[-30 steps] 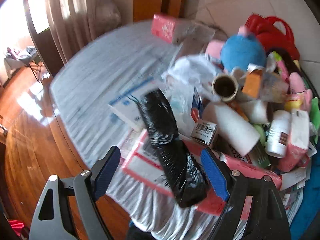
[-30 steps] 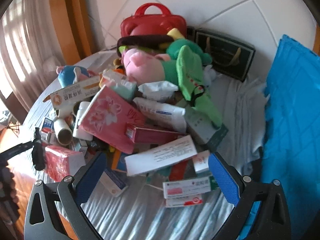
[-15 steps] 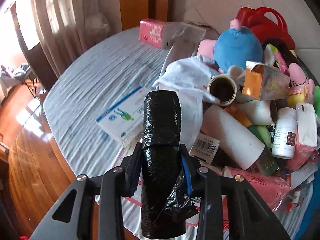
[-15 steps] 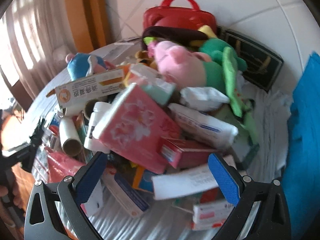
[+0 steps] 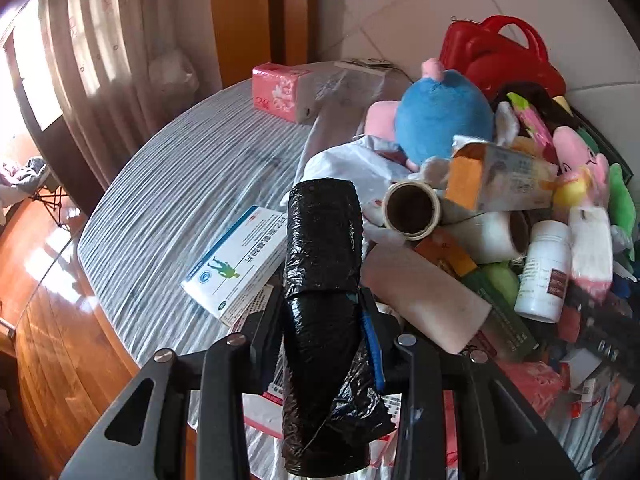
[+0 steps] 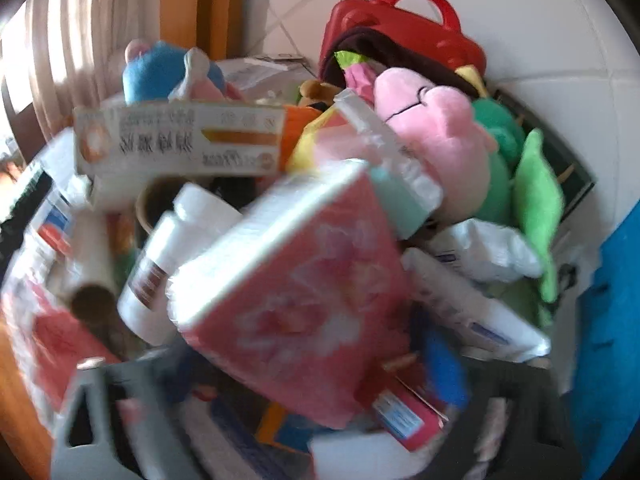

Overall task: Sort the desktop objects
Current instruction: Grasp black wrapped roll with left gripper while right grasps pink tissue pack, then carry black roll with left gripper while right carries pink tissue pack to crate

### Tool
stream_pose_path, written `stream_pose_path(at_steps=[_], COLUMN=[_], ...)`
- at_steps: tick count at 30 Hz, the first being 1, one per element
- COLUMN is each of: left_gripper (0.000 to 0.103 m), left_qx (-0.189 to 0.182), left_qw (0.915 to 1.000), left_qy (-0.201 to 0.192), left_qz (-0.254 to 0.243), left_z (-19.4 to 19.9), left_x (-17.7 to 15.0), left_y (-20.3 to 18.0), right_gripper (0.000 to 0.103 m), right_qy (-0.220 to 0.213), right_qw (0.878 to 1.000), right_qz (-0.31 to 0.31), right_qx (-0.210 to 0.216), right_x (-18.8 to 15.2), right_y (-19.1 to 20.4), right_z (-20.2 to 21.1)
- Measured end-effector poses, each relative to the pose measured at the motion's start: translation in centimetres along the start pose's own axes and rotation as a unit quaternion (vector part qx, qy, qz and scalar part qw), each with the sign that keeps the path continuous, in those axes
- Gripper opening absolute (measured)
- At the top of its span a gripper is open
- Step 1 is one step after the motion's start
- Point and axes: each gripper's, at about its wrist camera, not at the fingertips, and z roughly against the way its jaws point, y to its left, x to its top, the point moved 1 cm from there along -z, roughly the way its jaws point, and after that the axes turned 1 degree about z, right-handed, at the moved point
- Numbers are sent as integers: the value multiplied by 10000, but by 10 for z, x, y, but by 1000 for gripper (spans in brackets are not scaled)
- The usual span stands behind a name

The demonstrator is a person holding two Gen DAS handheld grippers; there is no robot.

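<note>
Right tool (image 6: pixel 280 384) dropped onto pink pack (image 6: pixel 296 312).

left gripper (image 5: pixel 325 332) clamped black bag roll (image 5: pixel 322 280) | right fingers closing (blurred) nearer pink tissue pack (image 6: pixel 296 320)

I see striped curtains (image 5: pixel 108 60) beyond the counter's far edge, polished wood floor (image 5: pixel 52 320) below its left edge.

1. My right gripper (image 6: pixel 276 364) smears into grey blur; I can't tell if its closing jaws touch the pink tissue pack (image 6: pixel 296 300).
2. My black bag roll (image 5: pixel 324 320) hides my left pads.
3. Box print is unreadable.
</note>
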Motion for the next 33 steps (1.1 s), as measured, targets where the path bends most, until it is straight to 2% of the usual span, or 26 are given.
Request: stream_pose_path(at_steps=[2, 5, 12, 17, 23, 26, 30, 33], left_gripper=[34, 34, 34, 34, 34, 34, 34, 34], left_qx=[-3, -44, -319, -577, -956, -1173, -1541, -1860], left_qw=[9999, 9993, 9957, 9915, 9841, 9774, 9664, 9543], left_qy=[-132, -359, -848, -1121, -1383, -1576, -1764, -1931], left_qz=[-50, -90, -186, -317, -569, -778, -1061, -1317], left_z=[9, 27, 73, 109, 149, 173, 205, 234], left_x=[2, 7, 17, 20, 21, 18, 12, 3], left_y=[-2, -6, -25, -46, -85, -110, -145, -179], right_gripper=[62, 57, 53, 53, 53, 53, 53, 53], right_qy=[-130, -269, -672, -1098, -1649, -1901, -2219, -2440], right_qw=[9998, 9974, 9914, 9862, 9801, 9756, 9677, 9598], right_qz=[-135, -425, -701, -793, -899, -1027, -1193, -1374], right_qx=[97, 515, 881, 957, 648, 399, 79, -187], right_x=[4, 8, 20, 25, 25, 17, 2, -13], right_y=[-1, -7, -20, -31, -53, -67, -90, -111], right_z=[11, 29, 74, 122, 187, 221, 269, 308])
